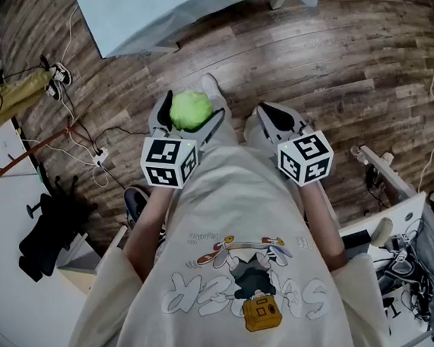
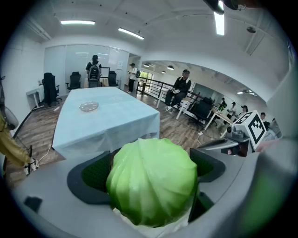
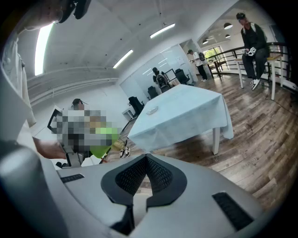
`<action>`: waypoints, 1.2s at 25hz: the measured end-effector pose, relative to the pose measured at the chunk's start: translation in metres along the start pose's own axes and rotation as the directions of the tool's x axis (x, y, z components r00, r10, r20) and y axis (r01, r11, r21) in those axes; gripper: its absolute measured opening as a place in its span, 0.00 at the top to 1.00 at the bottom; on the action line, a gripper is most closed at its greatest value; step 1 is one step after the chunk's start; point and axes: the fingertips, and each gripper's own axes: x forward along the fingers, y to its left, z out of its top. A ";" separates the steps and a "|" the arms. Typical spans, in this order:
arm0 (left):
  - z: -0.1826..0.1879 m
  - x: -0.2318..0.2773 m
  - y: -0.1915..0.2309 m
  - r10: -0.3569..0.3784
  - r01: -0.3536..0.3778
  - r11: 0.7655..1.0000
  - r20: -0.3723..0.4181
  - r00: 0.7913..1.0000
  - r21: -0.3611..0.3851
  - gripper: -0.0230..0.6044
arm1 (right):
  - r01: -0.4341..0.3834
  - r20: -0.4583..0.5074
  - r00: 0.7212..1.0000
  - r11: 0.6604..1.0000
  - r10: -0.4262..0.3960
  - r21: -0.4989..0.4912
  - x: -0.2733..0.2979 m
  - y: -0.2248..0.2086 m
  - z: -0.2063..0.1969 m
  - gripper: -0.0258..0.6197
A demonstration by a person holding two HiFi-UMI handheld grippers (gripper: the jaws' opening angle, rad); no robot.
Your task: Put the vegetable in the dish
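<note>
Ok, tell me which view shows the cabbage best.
The left gripper view: the cabbage fills its centre, leaf veins clear. The head view shows it small from above; the right gripper view catches only a green edge.

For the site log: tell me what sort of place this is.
Probably an open-plan office or lab: black office chairs by glass partitions, strip lights on the ceiling, and a cloth-covered table on a wood-plank floor.
</note>
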 end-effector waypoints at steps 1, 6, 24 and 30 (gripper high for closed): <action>-0.002 -0.008 -0.017 -0.020 0.020 1.000 -0.001 1.000 -0.005 0.11 | 0.009 -0.004 1.000 1.000 -0.009 -0.012 -0.017 0.008 -0.005 0.93; -0.011 -0.052 -0.078 -0.113 0.114 0.993 0.017 0.993 -0.022 0.11 | 0.030 -0.003 1.000 0.997 -0.030 -0.066 -0.067 0.051 -0.019 0.93; -0.091 -0.245 0.154 0.248 -0.177 0.934 0.208 0.946 -0.311 0.11 | -0.099 0.005 0.995 0.964 0.103 -0.249 0.104 0.257 0.025 0.93; -0.109 -0.261 0.182 0.222 -0.145 0.929 0.198 0.955 -0.341 0.11 | -0.051 -0.018 0.999 0.971 0.048 -0.232 0.115 0.273 0.018 0.93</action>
